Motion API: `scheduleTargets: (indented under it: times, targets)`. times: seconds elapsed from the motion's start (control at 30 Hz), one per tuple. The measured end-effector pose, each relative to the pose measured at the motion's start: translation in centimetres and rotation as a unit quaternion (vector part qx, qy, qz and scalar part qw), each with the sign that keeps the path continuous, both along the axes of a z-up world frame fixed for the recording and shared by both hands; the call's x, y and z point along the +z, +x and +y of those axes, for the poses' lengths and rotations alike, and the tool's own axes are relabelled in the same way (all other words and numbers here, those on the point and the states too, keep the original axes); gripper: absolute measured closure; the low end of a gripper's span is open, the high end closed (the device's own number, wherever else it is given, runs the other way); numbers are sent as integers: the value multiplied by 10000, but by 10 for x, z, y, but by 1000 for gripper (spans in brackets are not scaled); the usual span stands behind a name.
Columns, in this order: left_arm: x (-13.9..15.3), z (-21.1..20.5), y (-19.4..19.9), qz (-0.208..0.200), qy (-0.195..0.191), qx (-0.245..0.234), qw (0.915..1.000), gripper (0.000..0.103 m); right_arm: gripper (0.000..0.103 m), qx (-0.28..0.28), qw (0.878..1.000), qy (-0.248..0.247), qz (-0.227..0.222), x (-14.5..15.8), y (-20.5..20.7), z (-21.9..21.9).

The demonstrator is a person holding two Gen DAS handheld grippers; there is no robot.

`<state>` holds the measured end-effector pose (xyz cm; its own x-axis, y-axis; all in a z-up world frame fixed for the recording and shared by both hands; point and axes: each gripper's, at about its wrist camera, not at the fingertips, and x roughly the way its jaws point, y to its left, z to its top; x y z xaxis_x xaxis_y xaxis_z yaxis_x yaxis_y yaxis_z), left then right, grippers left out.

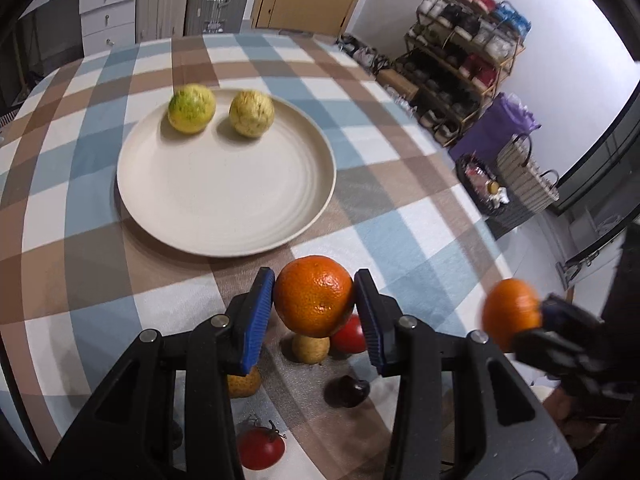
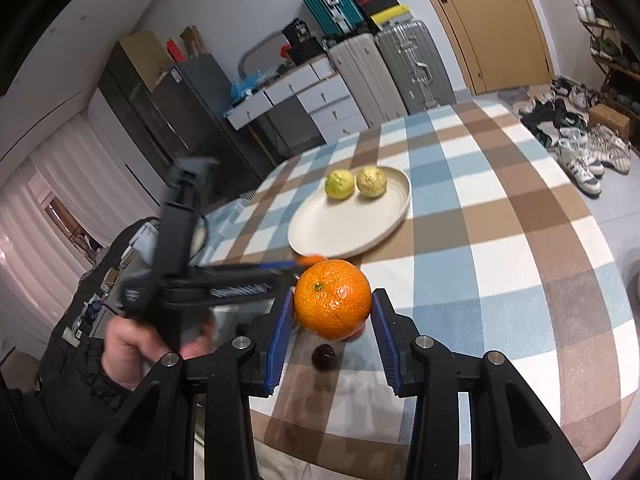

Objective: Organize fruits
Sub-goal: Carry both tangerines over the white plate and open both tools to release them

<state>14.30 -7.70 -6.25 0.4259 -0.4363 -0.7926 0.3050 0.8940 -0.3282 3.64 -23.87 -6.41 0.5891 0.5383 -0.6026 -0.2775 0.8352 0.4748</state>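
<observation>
My left gripper is shut on an orange, held above the checked tablecloth just in front of the cream plate. Two yellow-green citrus fruits lie at the plate's far side. My right gripper is shut on a second orange, which also shows blurred at the right of the left wrist view as an orange. In the right wrist view the left gripper crosses from the left, blurred, near the plate.
Below the left gripper lie a tomato, a red fruit, two yellowish fruits and a dark fruit. The table edge curves at the right; baskets and a shoe rack stand beyond it.
</observation>
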Motion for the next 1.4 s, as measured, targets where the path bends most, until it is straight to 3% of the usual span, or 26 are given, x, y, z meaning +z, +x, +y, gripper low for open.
scheduleTargets:
  times: [0.37,0.6,0.73,0.9,1.1,1.4]
  targets:
    - [48,43,10,-416,-676,318,9963,65,63,407,9982,-394,-220,-2,30,26]
    - [60,91,50,-521,-832,808,9919,65,63,577,9951,-621,-514,8,88,51]
    - [52,110,75,-406,-808,959,9913,65,63,592,9946,-702,-488,5,133,67]
    - [34,114,110,-211,-804,1007,9914,65,63,619,9960,-629,-116,-17,185,84]
    - [7,107,147,-55,-635,902,9939,65,63,905,9908,-1006,16,-39,216,110]
    - [-28,105,165,163,-636,917,9936,65,63,1150,9862,-1163,246,-69,236,131]
